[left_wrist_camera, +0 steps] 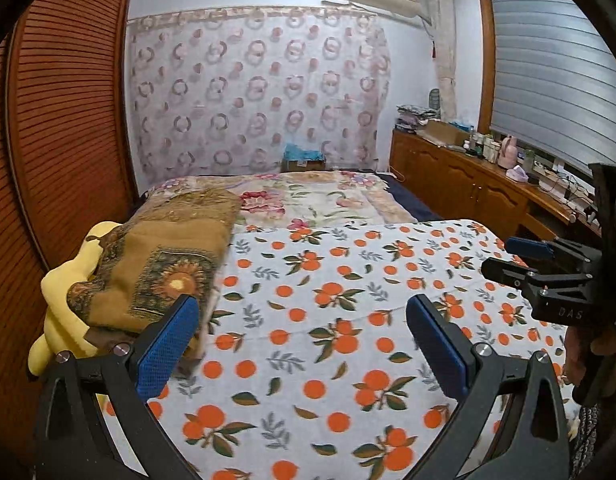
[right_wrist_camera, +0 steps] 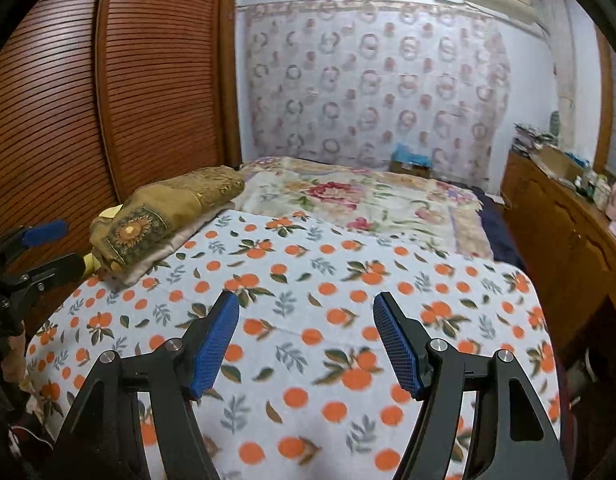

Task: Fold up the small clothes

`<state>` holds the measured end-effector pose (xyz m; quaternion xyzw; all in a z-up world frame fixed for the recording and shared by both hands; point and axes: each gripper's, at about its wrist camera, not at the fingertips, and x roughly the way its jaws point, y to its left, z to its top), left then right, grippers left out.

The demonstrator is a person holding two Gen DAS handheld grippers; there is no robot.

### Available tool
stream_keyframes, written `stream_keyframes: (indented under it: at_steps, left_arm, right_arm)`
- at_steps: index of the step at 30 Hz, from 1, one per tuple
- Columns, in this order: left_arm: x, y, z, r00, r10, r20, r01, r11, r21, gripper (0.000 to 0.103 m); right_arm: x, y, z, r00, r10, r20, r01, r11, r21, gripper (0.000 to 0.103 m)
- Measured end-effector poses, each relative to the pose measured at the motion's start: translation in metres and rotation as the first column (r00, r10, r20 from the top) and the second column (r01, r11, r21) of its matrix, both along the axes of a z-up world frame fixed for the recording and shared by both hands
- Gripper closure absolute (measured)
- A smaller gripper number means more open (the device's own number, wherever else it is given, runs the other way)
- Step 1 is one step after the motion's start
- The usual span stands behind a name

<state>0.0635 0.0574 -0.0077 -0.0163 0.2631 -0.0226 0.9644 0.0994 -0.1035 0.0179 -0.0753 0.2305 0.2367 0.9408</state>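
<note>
At lower centre, left tool and right tool wide, empty; risk of snagging orange-print blanket instead of folded brown cloth.

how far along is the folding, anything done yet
Done: possibly the brown sunflower-print cloth, which lies folded at the left edge of the bed on a pale folded piece; whether it belongs to the job cannot be told. In hand: nothing. The left gripper and the right gripper are both open and empty above the orange-print sheet. Left: no loose small garment shows in either view, so one must be fetched first.
</note>
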Motion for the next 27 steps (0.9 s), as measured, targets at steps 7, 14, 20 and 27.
stream_keyframes:
  at_steps: [7,14,20,27]
  left_arm:
    - [-0.006,-0.018,0.020,1.000,-0.016,0.024,0.016,1.000,-0.001,0.000]
    - [-0.007,-0.024,0.044,0.998,-0.006,0.068,0.005,1.000,0.001,0.000]
    - [-0.009,-0.028,0.059,0.995,0.000,0.099,-0.001,1.000,0.008,0.000]
    - [-0.010,-0.028,0.061,0.995,0.003,0.104,-0.003,1.000,0.005,0.000]
  right_arm:
    - [-0.022,-0.017,0.016,0.998,-0.056,0.022,0.055,0.998,0.031,0.028]
    - [-0.041,-0.025,0.041,0.991,-0.109,0.079,0.104,0.992,0.067,0.012]
    - [-0.063,-0.037,0.046,0.982,-0.142,0.127,0.130,0.987,0.094,0.011]
    - [-0.064,-0.045,0.035,0.976,-0.163,0.145,0.148,0.983,0.113,0.011]
